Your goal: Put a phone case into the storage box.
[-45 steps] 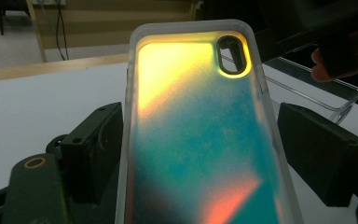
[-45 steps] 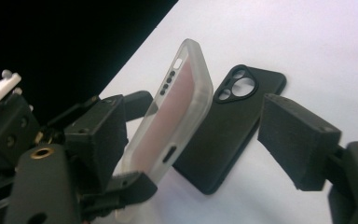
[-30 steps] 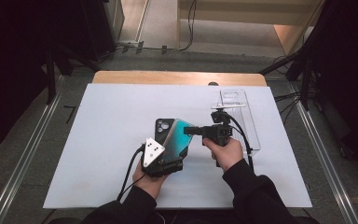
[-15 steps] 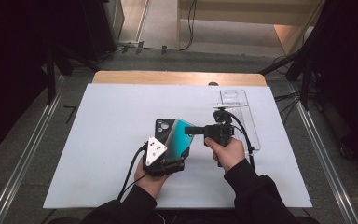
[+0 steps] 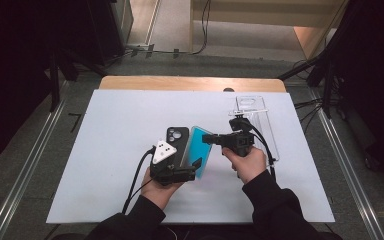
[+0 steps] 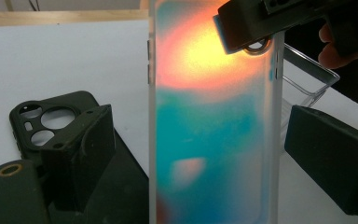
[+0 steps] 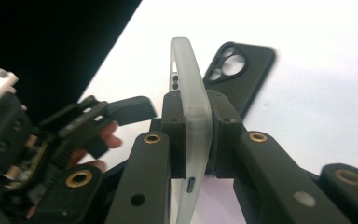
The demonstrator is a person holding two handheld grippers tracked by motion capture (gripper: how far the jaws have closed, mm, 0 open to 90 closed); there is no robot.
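Note:
A translucent teal-and-orange phone case (image 5: 199, 150) stands on edge above the white table. My right gripper (image 7: 191, 107) is shut on its rim, both pads pressing the frosted edge (image 7: 186, 65); in the left gripper view it (image 6: 261, 23) bites the case's top corner. My left gripper (image 6: 200, 116) has just been opening: its jaws stand either side of the case (image 6: 214, 140) with gaps, pads (image 6: 328, 163) off it. In the high view, the left gripper (image 5: 192, 167) sits just left of the right gripper (image 5: 211, 139). A black phone case (image 5: 175, 137) lies flat behind.
A clear plastic tray (image 5: 255, 117) lies to the right of the hands, near the table's far right corner (image 6: 307, 79). The white table top (image 5: 105, 150) spreads wide to the left. Cables trail from both grippers toward the person.
The left gripper's jaws have spread slightly wider around the coloured case. Both hands and the case stay where they were.

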